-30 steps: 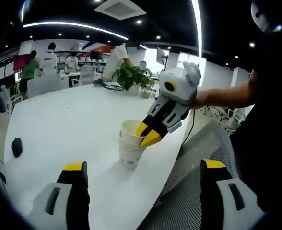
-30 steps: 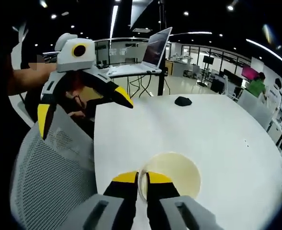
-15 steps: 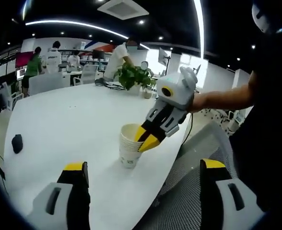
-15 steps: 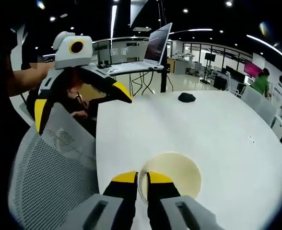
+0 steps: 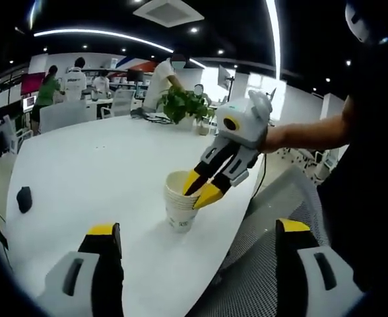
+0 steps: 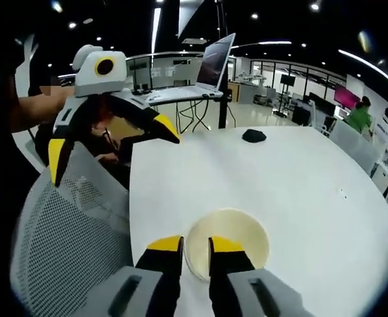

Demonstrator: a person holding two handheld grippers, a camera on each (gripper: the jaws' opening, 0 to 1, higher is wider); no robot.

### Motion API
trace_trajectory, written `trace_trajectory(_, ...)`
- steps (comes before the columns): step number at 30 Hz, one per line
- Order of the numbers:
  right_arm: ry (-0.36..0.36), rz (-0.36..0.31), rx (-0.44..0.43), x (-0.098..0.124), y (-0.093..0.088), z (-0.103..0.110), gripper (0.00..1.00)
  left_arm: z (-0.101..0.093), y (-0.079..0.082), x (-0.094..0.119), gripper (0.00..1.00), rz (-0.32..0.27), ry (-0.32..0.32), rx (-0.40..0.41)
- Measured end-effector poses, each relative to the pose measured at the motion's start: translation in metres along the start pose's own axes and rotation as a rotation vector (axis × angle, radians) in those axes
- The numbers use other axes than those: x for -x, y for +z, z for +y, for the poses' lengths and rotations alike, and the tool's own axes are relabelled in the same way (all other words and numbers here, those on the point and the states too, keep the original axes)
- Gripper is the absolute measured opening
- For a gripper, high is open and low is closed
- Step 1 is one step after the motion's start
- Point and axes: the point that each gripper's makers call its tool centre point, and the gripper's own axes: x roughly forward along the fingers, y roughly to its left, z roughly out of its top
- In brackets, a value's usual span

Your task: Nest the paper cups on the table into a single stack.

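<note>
Left gripper view, 1 cup stack (image 5: 179,205), right hand-held gripper (image 5: 200,188) slightly parted astride its rim, left hand-held gripper (image 5: 194,231) spread wide

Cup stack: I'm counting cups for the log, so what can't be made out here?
- Left gripper view: the cup stack is small; its nested rims blur, so no count. The right tool covers its rim.
- Right gripper view: looking into the mouth, the stack's sides are hidden.

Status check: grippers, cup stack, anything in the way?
Right gripper jaws parted astride the rim of the cup stack, not pinching. Left gripper open, off beside the mesh chair. Cups nested upright near the table edge. Nothing blocking.
</note>
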Motion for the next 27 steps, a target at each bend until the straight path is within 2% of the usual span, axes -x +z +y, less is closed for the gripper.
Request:
trace_trajectory(13, -0.038, -0.042, -0.005, 0.016, 0.002, -0.001, 0.20, 0.003, -0.005, -0.004, 0.96, 0.013, 0.011, -0.013)
trace_trajectory(17, -0.084, -0.080, 0.012, 0.025, 0.005, -0.007, 0.28, 0.005, -0.006, -0.009, 0.96, 0.008, 0.012, -0.016)
trace_trajectory(21, -0.125, -0.102, 0.007, 0.033, 0.005, -0.013, 0.36, 0.005, -0.011, -0.017, 0.96, 0.034, 0.006, -0.043)
trace_trajectory(27, -0.137, -0.145, -0.029, 0.036, 0.005, -0.013, 0.48, 0.005, -0.016, -0.029, 0.95, 0.044, -0.001, -0.064)
